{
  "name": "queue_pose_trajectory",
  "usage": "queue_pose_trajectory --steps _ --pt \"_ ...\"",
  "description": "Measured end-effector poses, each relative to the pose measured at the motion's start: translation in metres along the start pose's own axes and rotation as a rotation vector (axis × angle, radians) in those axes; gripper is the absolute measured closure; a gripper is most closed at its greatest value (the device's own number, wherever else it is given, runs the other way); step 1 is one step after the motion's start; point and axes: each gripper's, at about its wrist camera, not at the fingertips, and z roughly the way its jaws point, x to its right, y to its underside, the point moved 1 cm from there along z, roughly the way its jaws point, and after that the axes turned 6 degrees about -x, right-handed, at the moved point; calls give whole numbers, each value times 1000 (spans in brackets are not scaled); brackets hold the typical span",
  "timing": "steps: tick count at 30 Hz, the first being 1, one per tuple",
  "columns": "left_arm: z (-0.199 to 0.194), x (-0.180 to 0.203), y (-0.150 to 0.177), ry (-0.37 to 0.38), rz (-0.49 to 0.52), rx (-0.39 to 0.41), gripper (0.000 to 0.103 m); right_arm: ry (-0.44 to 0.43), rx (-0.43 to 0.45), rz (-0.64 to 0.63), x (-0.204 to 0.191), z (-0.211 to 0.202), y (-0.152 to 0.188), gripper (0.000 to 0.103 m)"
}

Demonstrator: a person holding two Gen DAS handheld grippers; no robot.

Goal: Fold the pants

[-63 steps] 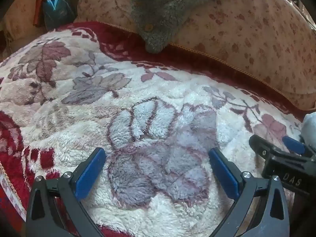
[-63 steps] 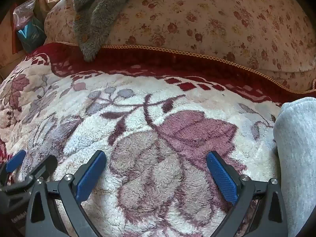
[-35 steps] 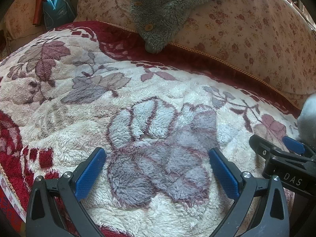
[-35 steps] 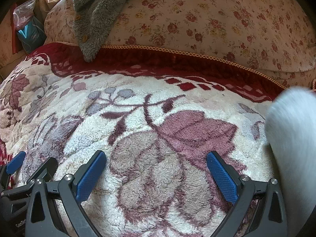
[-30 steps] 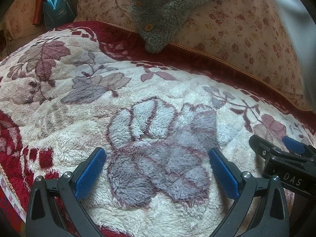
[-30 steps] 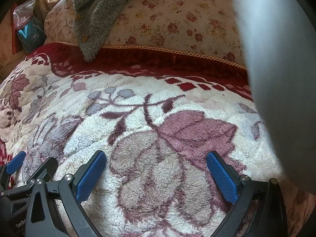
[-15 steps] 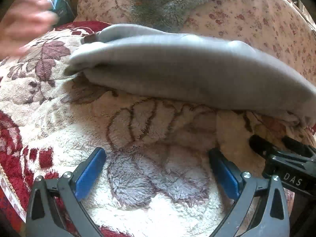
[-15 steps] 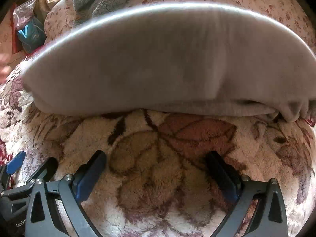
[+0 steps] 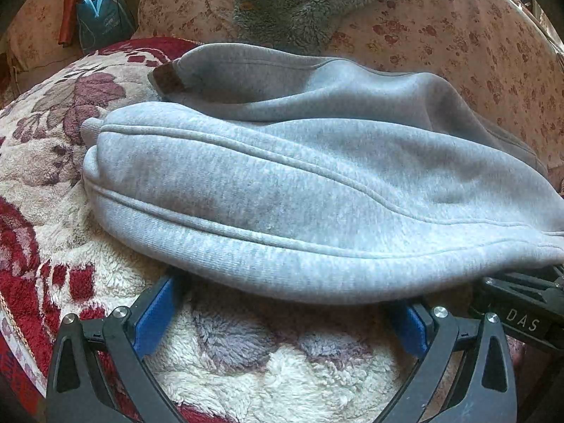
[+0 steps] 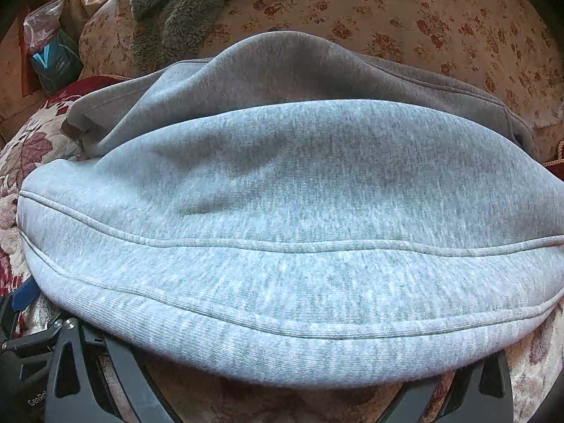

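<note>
Grey sweatpants (image 9: 299, 190) lie bunched across the floral fleece blanket (image 9: 46, 162), the ribbed waistband nearest me. In the left wrist view my left gripper (image 9: 282, 313) is open and empty, its blue pads (image 9: 155, 313) just under the waistband's front edge. In the right wrist view the pants (image 10: 289, 218) fill the frame and the waistband drapes over my right gripper (image 10: 282, 380), hiding its fingertips; its black arms stand wide apart, open. The right gripper's body (image 9: 521, 303) shows at the left view's right edge.
A floral cushion (image 9: 458, 42) runs along the back with a grey-green fleece garment (image 9: 310, 0) draped on it. A teal packet (image 9: 102, 21) sits at the far left. The blanket's red border (image 9: 14, 282) marks the left edge.
The grey pants, first seen only at the right edge, were thrown across the blanket by a hand and have settled over the gripper tips. Both grippers stayed still and open.
</note>
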Motion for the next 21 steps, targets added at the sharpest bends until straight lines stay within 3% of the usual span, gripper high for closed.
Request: queue_pose_trajectory --steps 13,21 --pt "0 1 1 -4 13 -21 0 -1 -8 -4 -4 2 -5 0" --pt "-14 1 -1 8 1 -49 0 -91 -48 -82 7 -18 7 0"
